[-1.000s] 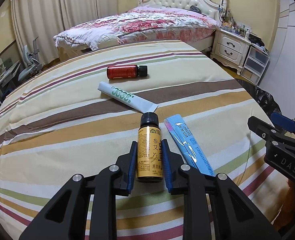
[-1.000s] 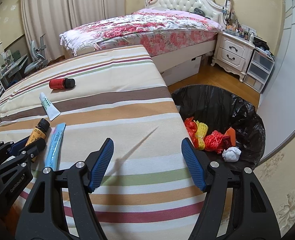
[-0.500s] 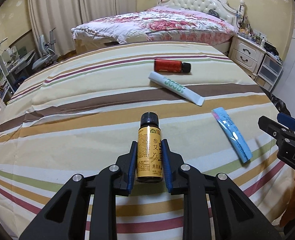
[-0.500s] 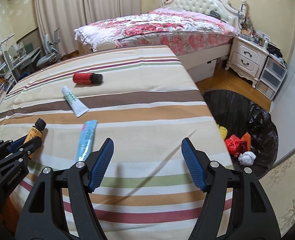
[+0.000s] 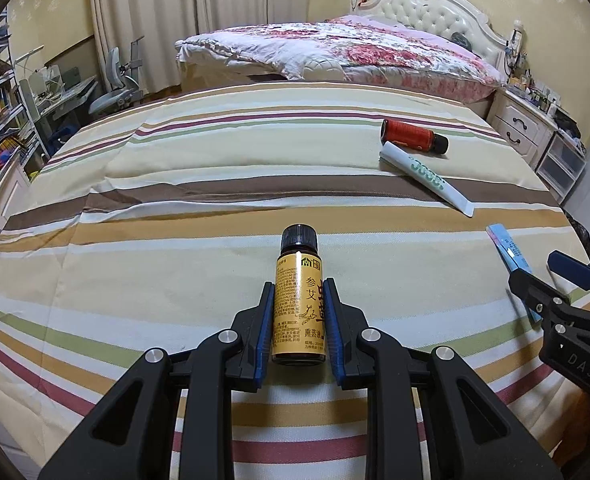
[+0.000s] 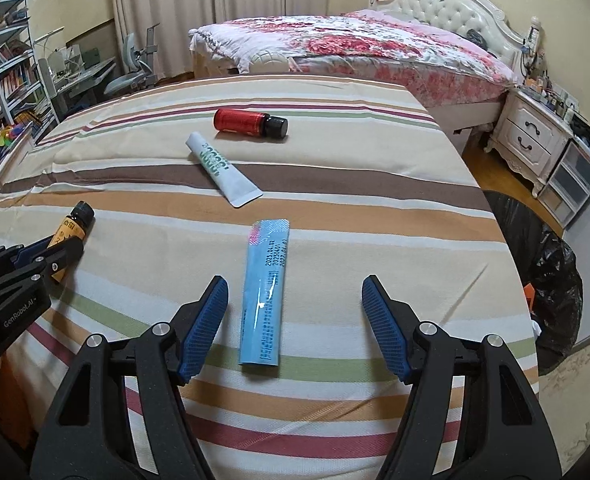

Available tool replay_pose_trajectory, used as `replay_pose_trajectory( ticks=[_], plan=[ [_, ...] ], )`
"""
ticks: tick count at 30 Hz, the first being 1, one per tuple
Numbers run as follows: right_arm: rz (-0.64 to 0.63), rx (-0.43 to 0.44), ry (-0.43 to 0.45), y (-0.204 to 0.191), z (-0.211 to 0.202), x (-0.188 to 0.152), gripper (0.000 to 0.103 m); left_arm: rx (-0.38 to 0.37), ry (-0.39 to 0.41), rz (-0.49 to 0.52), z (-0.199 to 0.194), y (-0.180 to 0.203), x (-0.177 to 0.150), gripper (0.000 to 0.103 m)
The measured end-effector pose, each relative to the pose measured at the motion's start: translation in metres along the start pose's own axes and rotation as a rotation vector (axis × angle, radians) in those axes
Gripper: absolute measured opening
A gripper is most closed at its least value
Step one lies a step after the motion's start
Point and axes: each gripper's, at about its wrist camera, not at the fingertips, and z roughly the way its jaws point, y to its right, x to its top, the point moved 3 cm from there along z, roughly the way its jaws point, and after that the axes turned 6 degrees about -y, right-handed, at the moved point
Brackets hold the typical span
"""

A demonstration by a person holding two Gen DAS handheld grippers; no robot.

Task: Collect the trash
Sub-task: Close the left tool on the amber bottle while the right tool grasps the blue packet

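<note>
My left gripper [image 5: 298,292] is shut on a yellow bottle [image 5: 299,308] with a black cap, held over the striped cloth; the bottle also shows in the right wrist view [image 6: 71,232]. My right gripper [image 6: 295,292] is open and empty, its fingers on either side of the near end of a blue sachet [image 6: 266,296] lying on the cloth. The sachet also shows in the left wrist view [image 5: 509,246]. A white tube [image 6: 223,168] and a red bottle [image 6: 249,122] lie farther back. A black-lined trash bin [image 6: 547,276] stands on the floor at the right.
The striped cloth [image 6: 375,184] covers a table whose right edge drops to the bin. Behind stand a bed with a floral quilt [image 6: 355,44], a white nightstand [image 6: 531,144], and a desk with chair and shelves [image 6: 27,84] at the left.
Both views have swung to the left. The right gripper has moved from the bin side over to the blue sachet. The left gripper keeps hold of the yellow bottle.
</note>
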Motion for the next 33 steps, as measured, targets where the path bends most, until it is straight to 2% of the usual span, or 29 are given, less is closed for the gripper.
replay_pose_trajectory(
  ticks=[4,9,13,19,22,33],
  plan=[
    [-0.008,-0.005,-0.006,-0.0017,0.0013,-0.0004,0.055,-0.006,0.0,0.001,0.0013,-0.0012,0.0016,0.025],
    [-0.02,-0.002,-0.002,-0.0062,0.0009,-0.0002,0.044,-0.019,0.0,0.001,0.0011,-0.0024,0.0024,0.031],
    [-0.027,0.004,0.0,-0.0074,0.0001,-0.0005,0.04,-0.034,0.001,-0.006,0.0014,-0.0046,0.0034,0.033],
    [-0.026,0.007,0.0,-0.0073,0.0005,-0.0009,0.033,-0.041,0.005,-0.003,0.0014,-0.0048,0.0028,0.032],
    [-0.026,0.008,0.001,-0.0073,0.0005,-0.001,0.032,-0.036,0.009,0.003,0.0012,-0.0043,0.0022,0.025],
    [-0.024,0.012,0.004,-0.0073,0.0,-0.0003,0.021,-0.029,0.014,0.02,0.0007,-0.0018,0.0018,0.025]
  ],
)
